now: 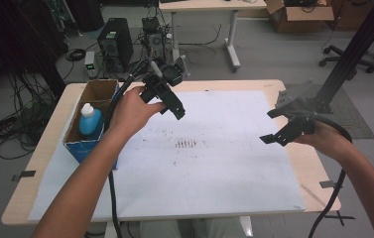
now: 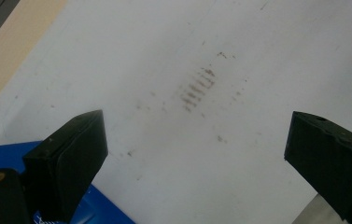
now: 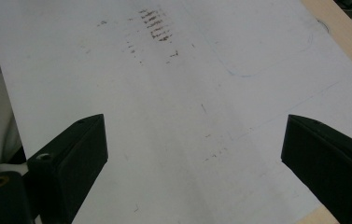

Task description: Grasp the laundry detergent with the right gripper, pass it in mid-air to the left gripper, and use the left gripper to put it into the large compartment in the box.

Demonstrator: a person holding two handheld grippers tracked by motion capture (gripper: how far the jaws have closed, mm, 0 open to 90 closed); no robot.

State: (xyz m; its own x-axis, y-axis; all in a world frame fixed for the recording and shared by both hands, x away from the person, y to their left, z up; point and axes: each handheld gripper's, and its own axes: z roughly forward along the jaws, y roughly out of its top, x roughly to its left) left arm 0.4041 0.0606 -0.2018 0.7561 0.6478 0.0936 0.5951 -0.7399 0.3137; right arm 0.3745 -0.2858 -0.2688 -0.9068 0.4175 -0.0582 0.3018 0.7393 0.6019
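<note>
Both tongs are wide open and hold nothing. The left tongs (image 1: 172, 101) hover at upper left, near the box (image 1: 96, 94) with the blue bottle (image 1: 89, 120), probably ready to reach it; the right tongs (image 1: 279, 126) wait at right.

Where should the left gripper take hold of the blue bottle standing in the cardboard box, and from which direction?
Probably the white cap and neck of the blue bottle, from straight above. It stands upright in the cardboard box, whose walls block its sides. The left gripper, jaws open, is beside the box.
</note>
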